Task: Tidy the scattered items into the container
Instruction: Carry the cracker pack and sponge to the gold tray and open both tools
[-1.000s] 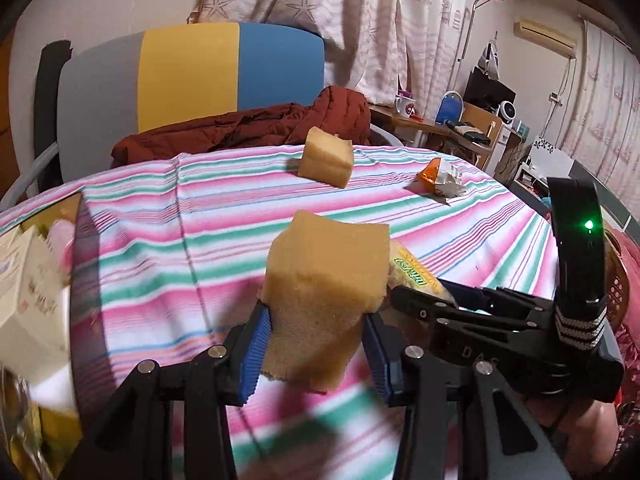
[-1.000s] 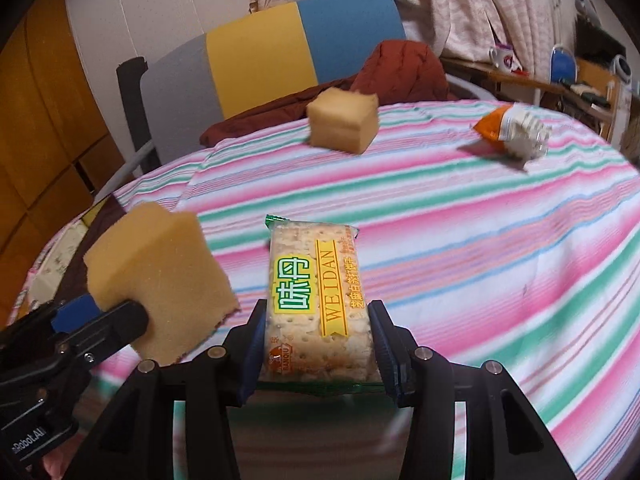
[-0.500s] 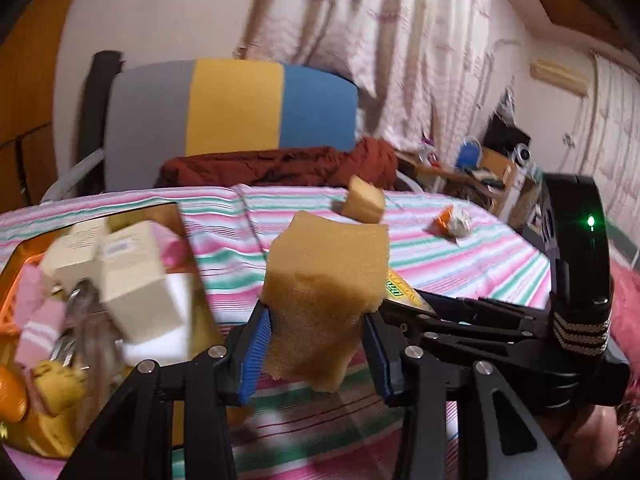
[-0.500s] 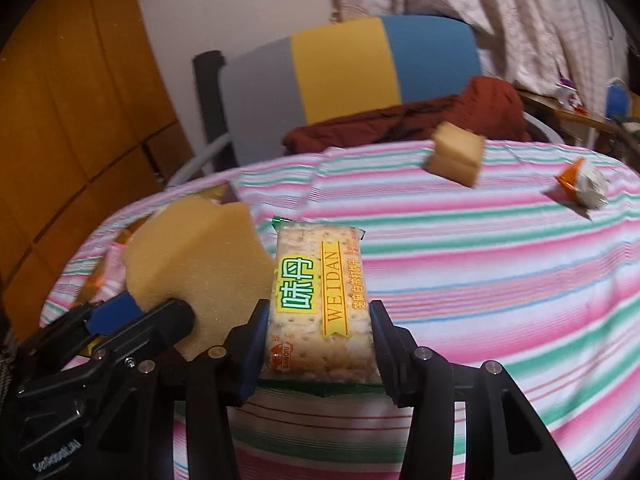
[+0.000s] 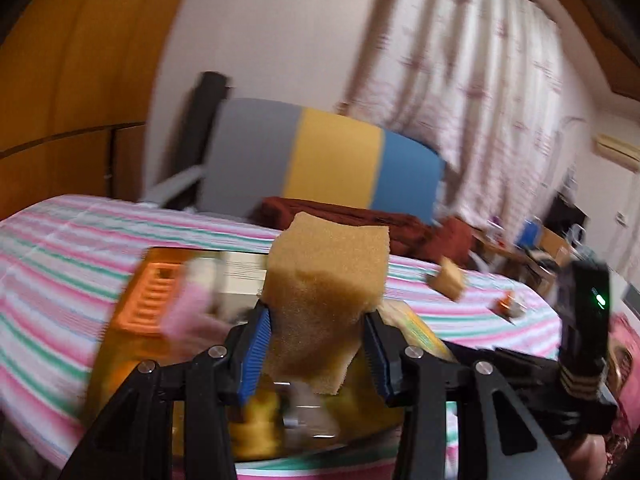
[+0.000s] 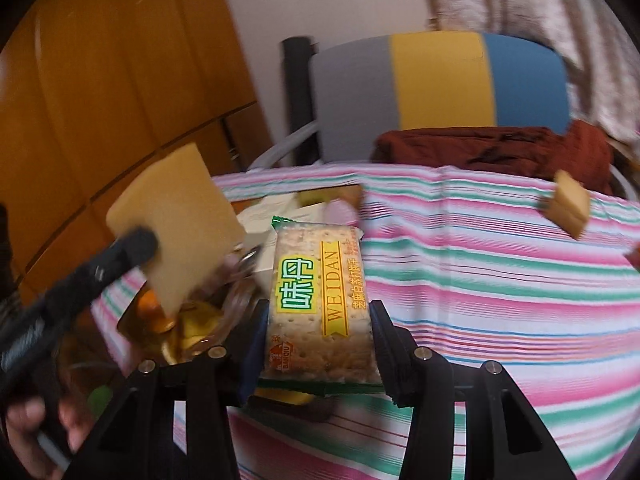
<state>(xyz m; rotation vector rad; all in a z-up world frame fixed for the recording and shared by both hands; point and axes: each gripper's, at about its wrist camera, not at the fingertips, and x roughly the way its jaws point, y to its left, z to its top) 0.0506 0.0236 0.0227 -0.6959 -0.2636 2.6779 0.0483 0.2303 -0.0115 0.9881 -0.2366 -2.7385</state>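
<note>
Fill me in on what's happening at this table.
A person is tidying with two handheld grippers. The left gripper grips a sponge over the container, which already holds several blurred items. The right gripper grips a cracker pack beside it. Another sponge and a small orange packet are on the striped tablecloth.

Right wrist view: cracker packet [image 6: 320, 304] is showing readable print. Yellow vertical band is reading "WEIDAN" in capitals. Beside it, two large white Chinese characters on green patches, first one reading 味. A column of small orange Chinese characters is running along the packet's right edge, too small to read. Small logo at the packet's lower left corner is reading roughly "BANGIU", uncertain.

Left wrist view: motion blur is leaving no legible text.
</note>
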